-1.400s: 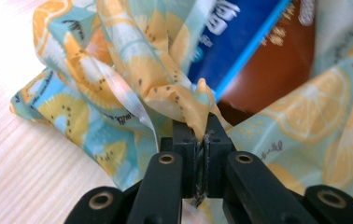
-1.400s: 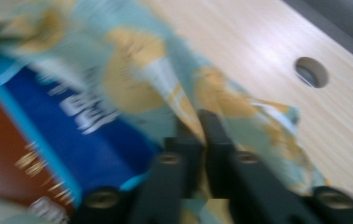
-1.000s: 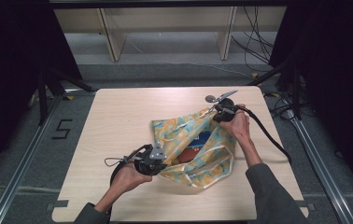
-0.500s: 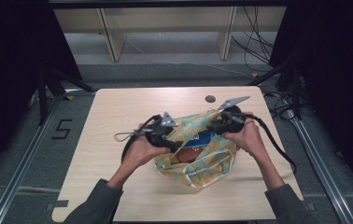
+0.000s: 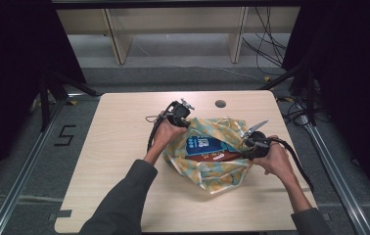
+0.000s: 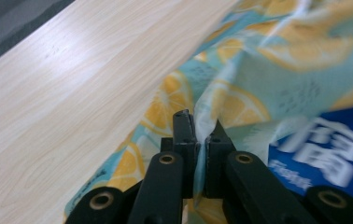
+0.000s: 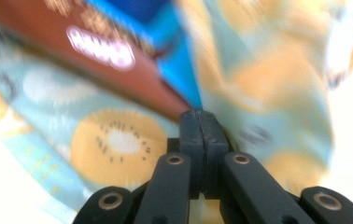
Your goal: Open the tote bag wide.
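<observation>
A cloth bag (image 5: pixel 212 169) printed with lemons and kiwis lies on the wooden table (image 5: pixel 119 147). Its mouth gapes over a blue box (image 5: pixel 203 144) and a brown packet (image 5: pixel 218 157). My left gripper (image 5: pixel 187 121) is at the bag's far left rim. Its jaws have just closed, and in the left gripper view (image 6: pixel 199 133) they pinch a fold of the bag (image 6: pixel 268 56) beside the blue box (image 6: pixel 324 154). My right gripper (image 5: pixel 245 151) is at the bag's right side. Its jaws (image 7: pixel 203 120) have just closed and are shut against the bag (image 7: pixel 109 140); I see no fold between them.
A small dark round hole (image 5: pixel 220 103) is set in the table behind the bag. Bare tabletop lies left of the bag and in front of it. Wooden shelf legs (image 5: pixel 117 41) and cables (image 5: pixel 264 44) are on the floor beyond the table.
My left hand went from the bag's near left side up to its far left rim. My right hand came from the far right corner down its right side. The mouth now gapes wider.
</observation>
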Available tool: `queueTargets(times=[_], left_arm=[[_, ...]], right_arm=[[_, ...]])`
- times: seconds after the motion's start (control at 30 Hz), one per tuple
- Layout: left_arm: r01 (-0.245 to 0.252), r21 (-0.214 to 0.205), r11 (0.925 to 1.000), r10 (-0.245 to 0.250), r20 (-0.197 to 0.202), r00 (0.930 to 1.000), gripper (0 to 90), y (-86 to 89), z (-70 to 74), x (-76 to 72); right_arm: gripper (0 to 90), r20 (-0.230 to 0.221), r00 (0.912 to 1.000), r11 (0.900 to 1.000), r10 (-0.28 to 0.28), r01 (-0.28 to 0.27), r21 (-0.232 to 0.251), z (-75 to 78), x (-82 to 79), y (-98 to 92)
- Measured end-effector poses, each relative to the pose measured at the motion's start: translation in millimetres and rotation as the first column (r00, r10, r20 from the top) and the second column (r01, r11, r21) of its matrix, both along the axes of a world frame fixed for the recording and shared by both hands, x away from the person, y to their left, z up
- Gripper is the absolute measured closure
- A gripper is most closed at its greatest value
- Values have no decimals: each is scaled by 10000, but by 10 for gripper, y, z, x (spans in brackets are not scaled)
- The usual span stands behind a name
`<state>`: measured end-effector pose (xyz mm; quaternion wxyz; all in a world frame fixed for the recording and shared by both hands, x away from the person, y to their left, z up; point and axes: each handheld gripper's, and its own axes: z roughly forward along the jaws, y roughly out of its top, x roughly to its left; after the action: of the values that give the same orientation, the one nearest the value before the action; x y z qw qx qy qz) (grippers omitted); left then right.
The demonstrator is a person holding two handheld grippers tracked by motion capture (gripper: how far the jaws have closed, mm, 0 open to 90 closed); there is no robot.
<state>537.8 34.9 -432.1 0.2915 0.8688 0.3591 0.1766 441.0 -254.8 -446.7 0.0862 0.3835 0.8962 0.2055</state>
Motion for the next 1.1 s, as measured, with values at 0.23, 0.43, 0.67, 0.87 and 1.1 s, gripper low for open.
queueTargets(times=[0.23, 0.43, 0.67, 0.87, 1.1], left_arm=[[-115, -104, 9999, 114, -65, 9999, 832, -3, -111, 26], [466, -632, 9969, -460, 112, 9989, 612, -12, 115, -150], [438, -876, 9952, -424, 176, 9989, 466, 29, 252, -281], [589, -1481, 9872, -534, 410, 9977, 396, 156, 366, -475], [760, -1875, 9793, -664, 574, 9961, 317, 330, 418, -822]], right_arm=[[899, -211, 9998, 9999, -35, 32, -139, -123, 5, -26], [805, 1813, 9832, 9915, 202, -430, 1225, 249, -34, 66], [806, 2128, 9769, 9867, -175, -175, 1615, 229, 307, 283], [745, 2195, 9736, 9739, -624, 113, 2266, 282, 342, 232], [497, 2728, 9577, 9410, -919, -60, 3382, 489, 29, 55]])
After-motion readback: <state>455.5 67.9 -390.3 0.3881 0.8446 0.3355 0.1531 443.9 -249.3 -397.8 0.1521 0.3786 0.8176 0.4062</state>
